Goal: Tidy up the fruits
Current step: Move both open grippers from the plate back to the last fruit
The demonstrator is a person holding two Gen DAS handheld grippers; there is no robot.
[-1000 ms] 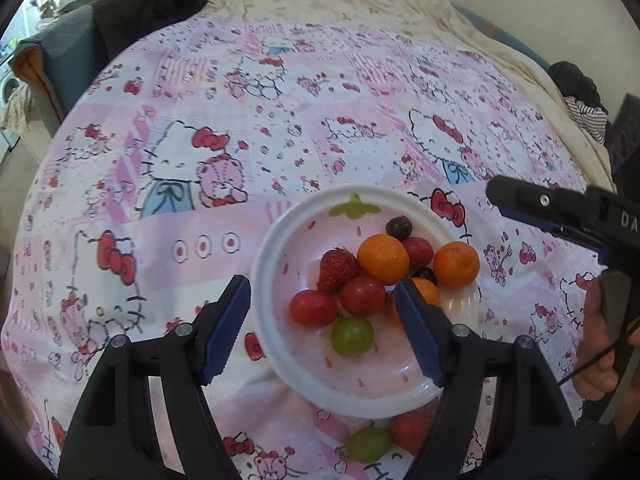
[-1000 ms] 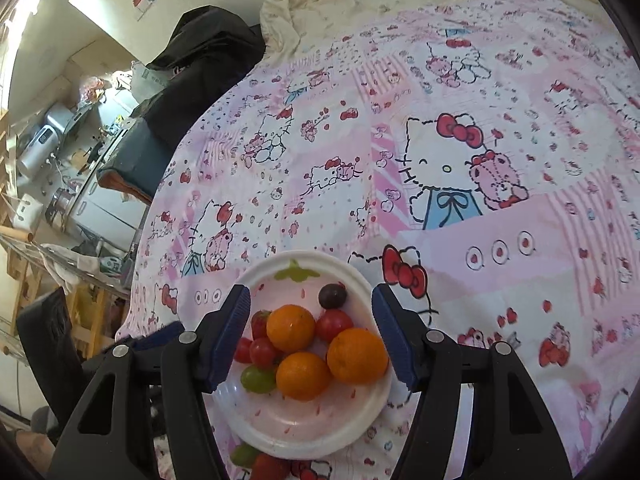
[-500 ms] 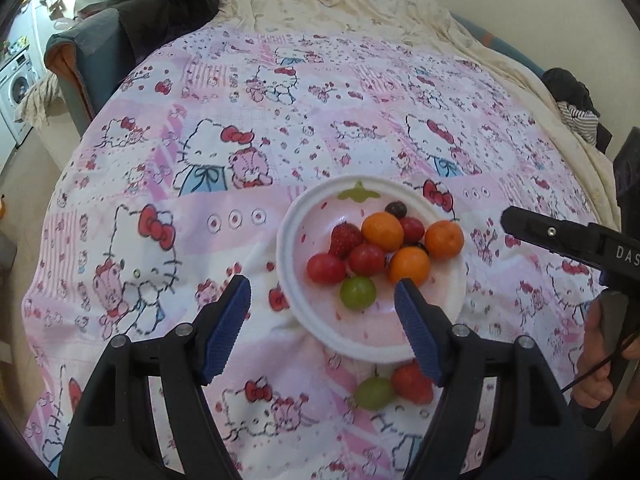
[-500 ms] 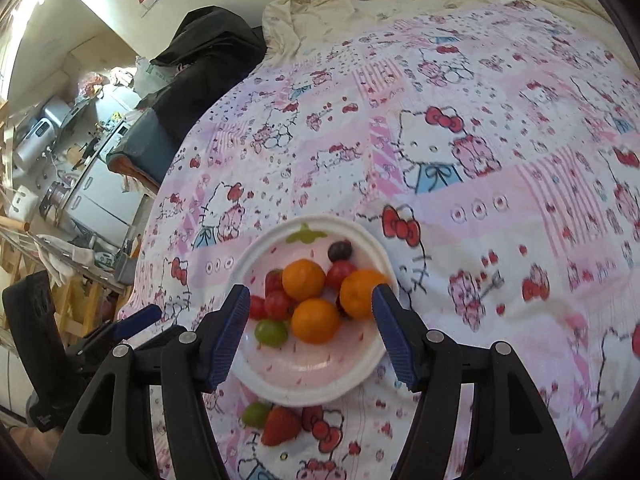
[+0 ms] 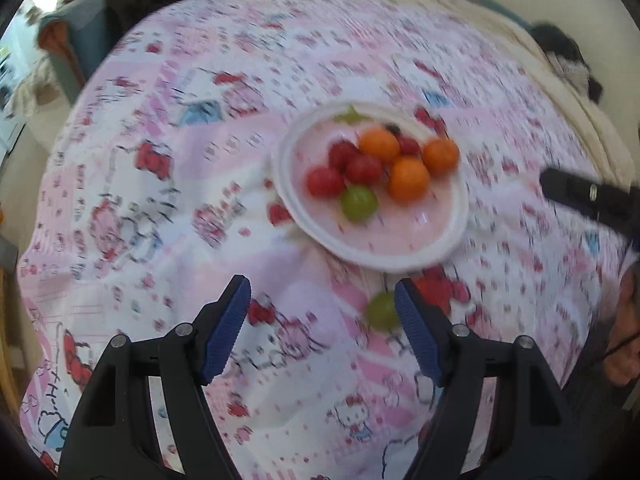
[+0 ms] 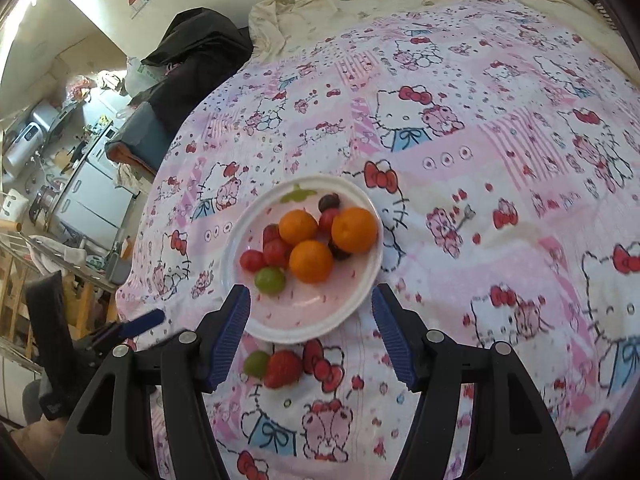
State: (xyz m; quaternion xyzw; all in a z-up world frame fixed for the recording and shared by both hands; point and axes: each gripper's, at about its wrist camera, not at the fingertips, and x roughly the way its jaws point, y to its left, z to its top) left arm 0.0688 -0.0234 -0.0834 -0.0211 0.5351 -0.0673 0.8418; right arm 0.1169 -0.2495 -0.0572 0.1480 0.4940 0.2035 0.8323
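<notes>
1. Plainly wide open and empty: left tongs (image 5: 322, 312), right tongs (image 6: 311, 322).
2. Heaped on plate (image 6: 308, 326): oranges (image 6: 311, 261), tomatoes.
3. Off-plate on bedsheet (image 6: 460, 240): strawberry (image 6: 282, 368), green grape (image 6: 256, 363).

One plate (image 6: 362, 292), three oranges (image 6: 311, 261), two green grapes (image 6: 270, 280), two strawberries (image 6: 282, 369), three cherry tomatoes (image 6: 252, 261), two dark grapes (image 6: 329, 202)

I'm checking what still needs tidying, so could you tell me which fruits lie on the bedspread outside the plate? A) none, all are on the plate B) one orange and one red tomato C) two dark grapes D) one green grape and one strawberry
D: in the right wrist view a green grape and a strawberry lie side by side on the bedspread, just off the near rim of the plate.
</notes>
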